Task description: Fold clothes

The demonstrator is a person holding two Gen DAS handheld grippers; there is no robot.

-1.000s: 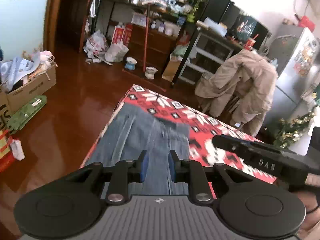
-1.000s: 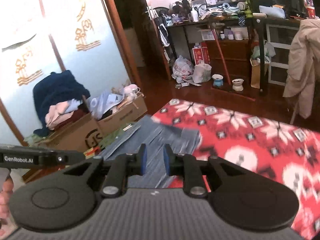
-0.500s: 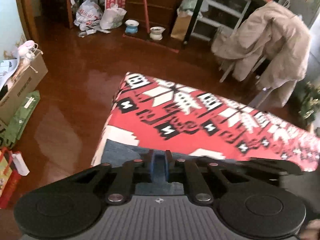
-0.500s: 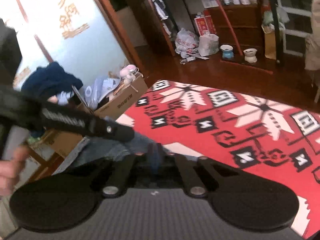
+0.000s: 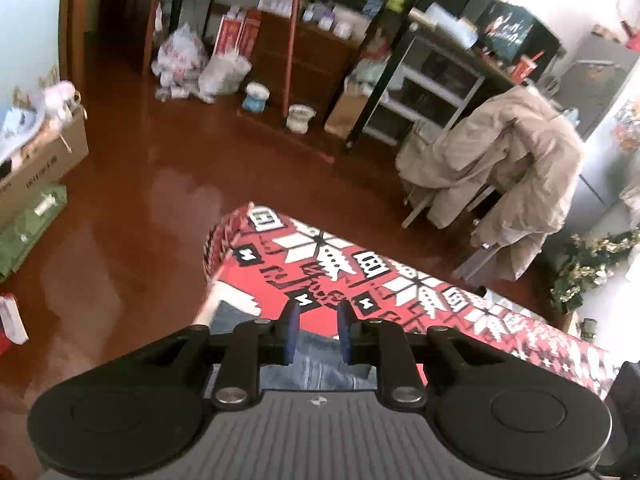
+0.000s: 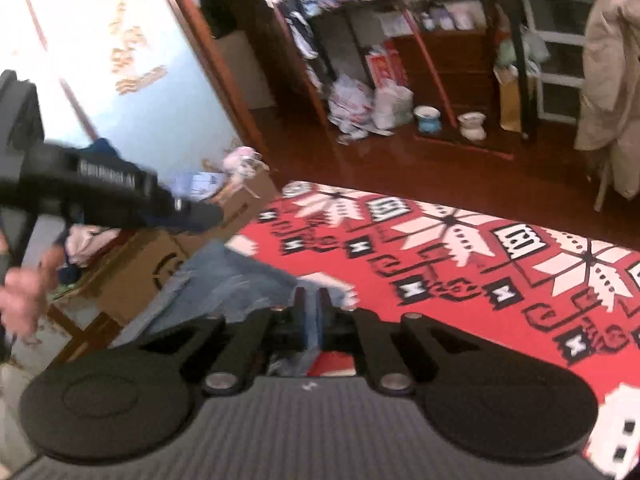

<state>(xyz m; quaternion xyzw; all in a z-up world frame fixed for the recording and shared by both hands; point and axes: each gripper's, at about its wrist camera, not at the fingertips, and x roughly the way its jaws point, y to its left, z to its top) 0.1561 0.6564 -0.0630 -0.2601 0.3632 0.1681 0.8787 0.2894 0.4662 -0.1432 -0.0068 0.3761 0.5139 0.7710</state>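
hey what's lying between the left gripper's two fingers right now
Nothing is pinched there. In the left wrist view the left gripper stands open, and through the gap show only the jeans and the red patterned cloth beneath, seemingly untouched.

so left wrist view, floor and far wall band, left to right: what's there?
cardboard box → white plastic bags → blue pot → red broom handle → white pot → beige coat on a chair → silver fridge

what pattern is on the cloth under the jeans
Red tablecloth with white snowflake shapes and black-and-white squares, clearest in the right wrist view.
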